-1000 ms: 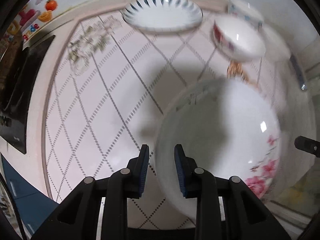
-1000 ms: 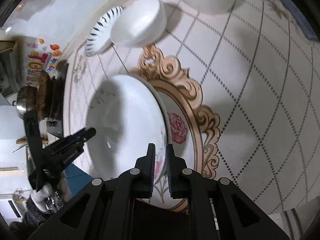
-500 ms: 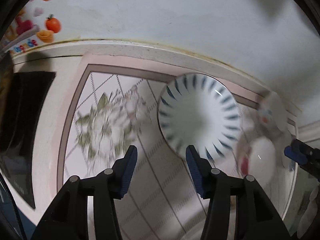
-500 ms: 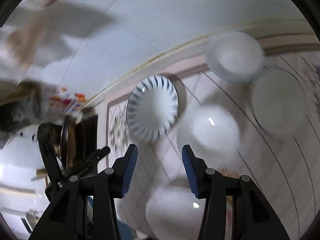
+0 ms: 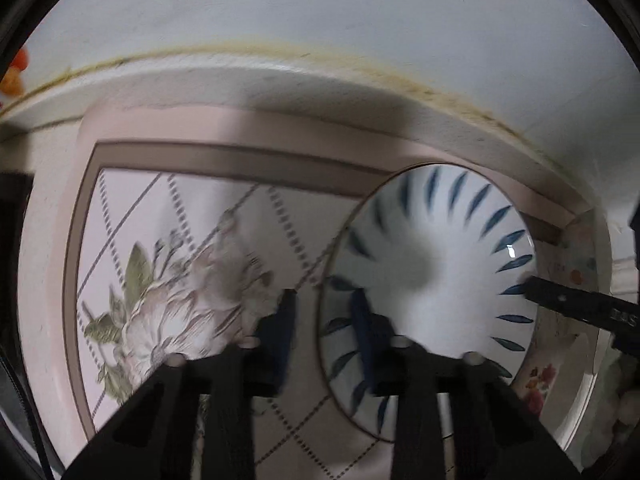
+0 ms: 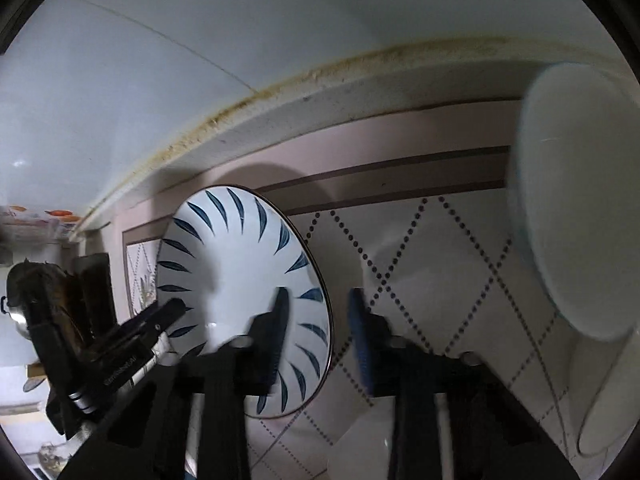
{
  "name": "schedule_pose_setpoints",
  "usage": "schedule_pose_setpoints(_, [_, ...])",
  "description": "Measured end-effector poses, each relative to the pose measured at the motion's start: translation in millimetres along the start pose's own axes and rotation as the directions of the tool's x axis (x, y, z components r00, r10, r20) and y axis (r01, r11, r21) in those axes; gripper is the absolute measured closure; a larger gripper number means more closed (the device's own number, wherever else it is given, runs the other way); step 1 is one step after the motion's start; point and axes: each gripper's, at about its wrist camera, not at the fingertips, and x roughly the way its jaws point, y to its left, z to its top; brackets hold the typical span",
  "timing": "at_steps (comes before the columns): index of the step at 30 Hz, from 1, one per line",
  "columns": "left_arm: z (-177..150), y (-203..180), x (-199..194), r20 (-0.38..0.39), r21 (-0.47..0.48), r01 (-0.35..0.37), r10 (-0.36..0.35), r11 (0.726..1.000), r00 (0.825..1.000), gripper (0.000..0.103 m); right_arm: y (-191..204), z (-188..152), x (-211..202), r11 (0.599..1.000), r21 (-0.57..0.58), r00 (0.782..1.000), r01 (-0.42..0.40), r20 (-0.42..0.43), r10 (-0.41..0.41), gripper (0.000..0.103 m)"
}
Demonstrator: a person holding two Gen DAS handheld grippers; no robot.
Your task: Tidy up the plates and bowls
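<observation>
Striped plate (image 5: 440, 264) between both closing jaws

Each camera sits on its tool and looks steeply down along the fingers, close over the bench (image 5: 280, 216) by the back wall (image 5: 320, 20), and both views share the blue-leaf plate (image 5: 436, 280) (image 6: 240, 292).

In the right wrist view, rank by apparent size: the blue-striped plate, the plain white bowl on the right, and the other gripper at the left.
1. Blue-striped plate and plain white bowl: about alike; the bowl is blurred, cut off and nearer, so unranked.
2. Left gripper: smallest.
</observation>
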Motion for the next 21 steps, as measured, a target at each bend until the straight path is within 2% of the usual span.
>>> schedule_pose_setpoints(2, [-2, -9, -3, 0.019, 0.038, -0.044, 0.043, 0.998, 0.999, 0.089, -1, 1, 4, 1.0, 0.006, 1.0, 0.0, 0.004, 0.0, 0.093])
schedule_pose_setpoints(12, [-21, -22, -25, 0.056, 0.052, -0.037, 0.034, 0.998, 0.998, 0.09, -2, -5, -8, 1.0, -0.005, 0.999, -0.009, 0.053, 0.009, 0.093])
schedule_pose_setpoints(21, [-57, -25, -87, 0.107, 0.063, -0.011, 0.004, 0.998, 0.994, 0.09, 7, -39, -65, 0.997, -0.068, 0.994, -0.033, 0.097, 0.039, 0.093])
